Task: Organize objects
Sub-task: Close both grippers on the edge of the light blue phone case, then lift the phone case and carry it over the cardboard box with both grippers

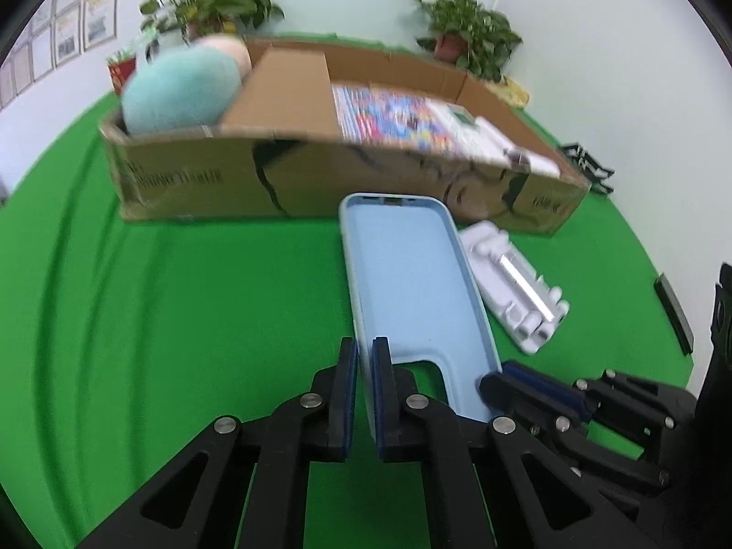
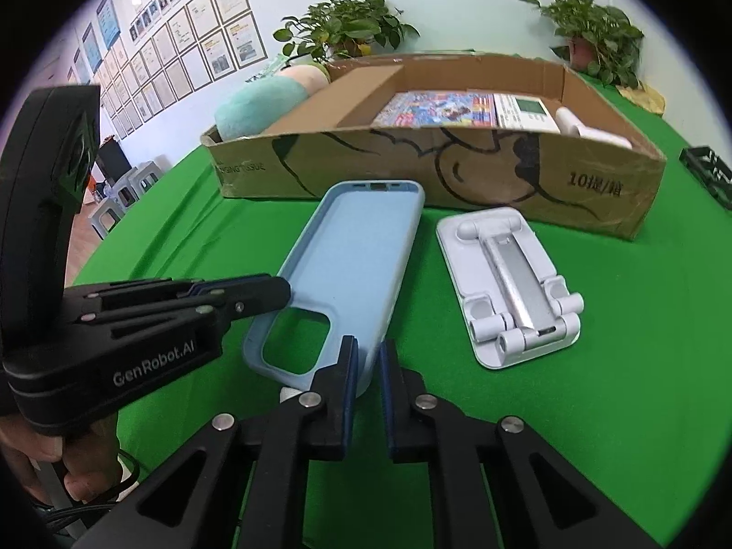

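1. As both of our grippers pinch the near end of the light blue phone case (image 2: 352, 270), its long axis runs away from us toward the cardboard box (image 2: 457, 169), which lies at the far side of the green cloth (image 2: 617, 411).
2. Our left gripper (image 1: 365, 393) is clamped on the case's left side wall beside the camera cutout; our right gripper (image 2: 368, 393) is clamped on the near right corner. Neither hand is nearer: both hold the same end, so we judge the case must travel forward, far end first.
3. The case looks soft and matte, a thin open shell with a raised rim, hollow side up; we judge it may flex between two grips.
4. Just right of the case lies a white folding phone stand (image 2: 508, 283), hard plastic with a metal-looking arm, flat on the cloth and apart from the case.
5. The box is shallow and open-topped, of printed corrugated card. Inside we see a teal plush cushion (image 2: 261, 105) at the left, colourful booklets (image 2: 434, 110) in the middle and white items at the right.
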A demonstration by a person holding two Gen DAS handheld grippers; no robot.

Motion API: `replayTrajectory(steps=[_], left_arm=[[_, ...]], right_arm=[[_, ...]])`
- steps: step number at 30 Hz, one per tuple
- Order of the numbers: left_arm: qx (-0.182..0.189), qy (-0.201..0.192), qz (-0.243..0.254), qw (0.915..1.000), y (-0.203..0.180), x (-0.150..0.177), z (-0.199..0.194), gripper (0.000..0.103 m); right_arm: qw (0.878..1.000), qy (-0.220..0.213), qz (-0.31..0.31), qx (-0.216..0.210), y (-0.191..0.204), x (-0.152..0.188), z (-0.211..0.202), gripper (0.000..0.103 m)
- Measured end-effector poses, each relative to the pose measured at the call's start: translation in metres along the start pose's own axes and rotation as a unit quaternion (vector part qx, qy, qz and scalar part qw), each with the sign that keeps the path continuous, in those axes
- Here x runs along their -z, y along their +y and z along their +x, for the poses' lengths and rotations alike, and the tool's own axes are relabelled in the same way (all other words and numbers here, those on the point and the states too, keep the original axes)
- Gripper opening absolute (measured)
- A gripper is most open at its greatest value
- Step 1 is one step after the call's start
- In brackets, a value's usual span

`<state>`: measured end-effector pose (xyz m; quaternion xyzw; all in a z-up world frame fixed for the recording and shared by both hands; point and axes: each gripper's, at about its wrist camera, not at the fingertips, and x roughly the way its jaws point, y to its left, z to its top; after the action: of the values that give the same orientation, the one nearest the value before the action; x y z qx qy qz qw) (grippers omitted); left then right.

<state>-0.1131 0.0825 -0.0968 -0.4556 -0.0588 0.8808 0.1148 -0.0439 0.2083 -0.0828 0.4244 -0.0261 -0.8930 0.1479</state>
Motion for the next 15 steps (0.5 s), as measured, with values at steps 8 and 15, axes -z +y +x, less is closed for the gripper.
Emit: replayTrajectory(steps=[8, 15], left_arm=[[-0.026, -0.090, 0.025, 0.9953, -0.013, -0.024, -0.055, 0.003], [-0.029, -0.131, 0.041, 0.9901, -0.018, -0.066, -0.079, 0.003]], right_arm=[[0.996, -0.085, -0.019, 0.002, 0.015, -0.027, -0.042, 0.008], [0.994, -0.106, -0.033, -0.003, 0.011, -0.063, -0.043, 0.008]])
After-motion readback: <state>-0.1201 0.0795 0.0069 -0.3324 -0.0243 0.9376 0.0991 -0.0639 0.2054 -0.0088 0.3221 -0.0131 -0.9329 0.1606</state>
